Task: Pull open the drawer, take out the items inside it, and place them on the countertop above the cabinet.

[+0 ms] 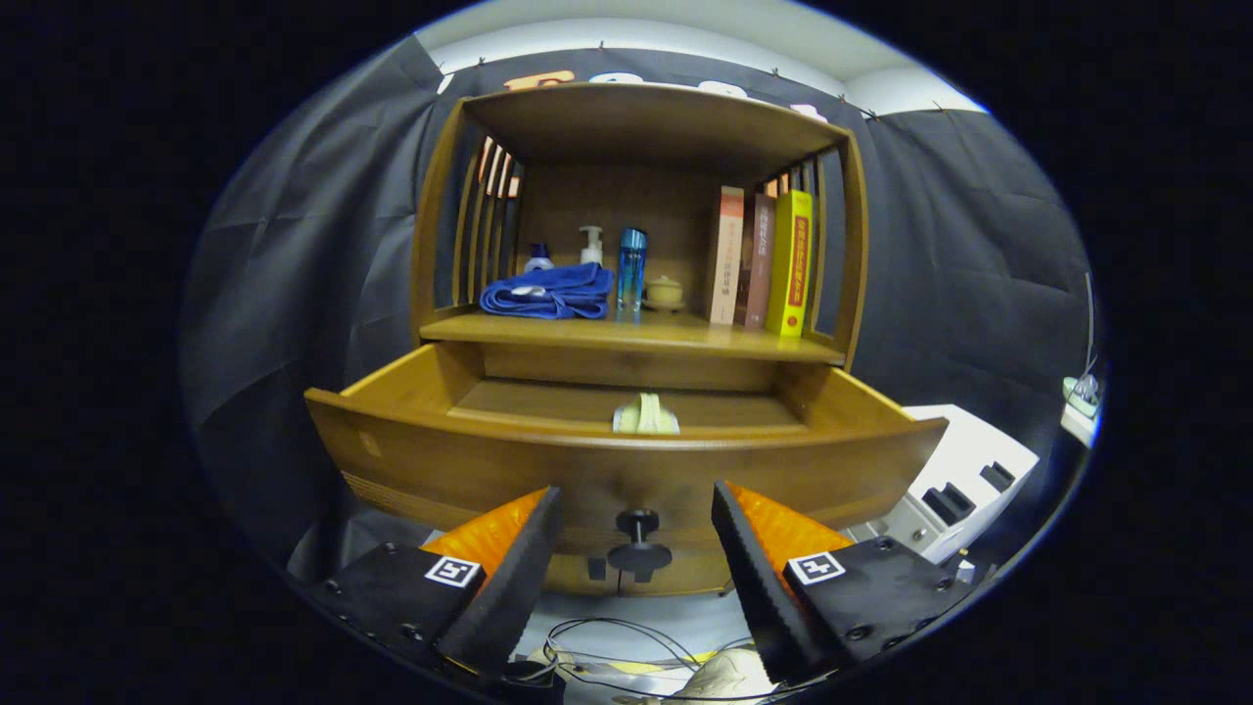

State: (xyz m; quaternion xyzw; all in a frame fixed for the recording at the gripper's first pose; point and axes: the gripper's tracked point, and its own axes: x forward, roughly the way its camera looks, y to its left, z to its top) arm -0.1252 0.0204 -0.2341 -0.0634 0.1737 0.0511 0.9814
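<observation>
Wooden and curved at its front, the brown pull-out drawer (626,470) stands open, with its dark round knob (638,539) between our jaws. The gripper (636,548) has its jaws apart, holding nothing. We judge the next step is to lift over the front panel and descend onto the pale folded item (646,415), which lies mid-drawer against that panel, long axis pointing front-to-back.

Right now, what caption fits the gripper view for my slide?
Open hand-held gripper faces the pulled-out drawer, its knob between the fingers, a pale item inside.
</observation>
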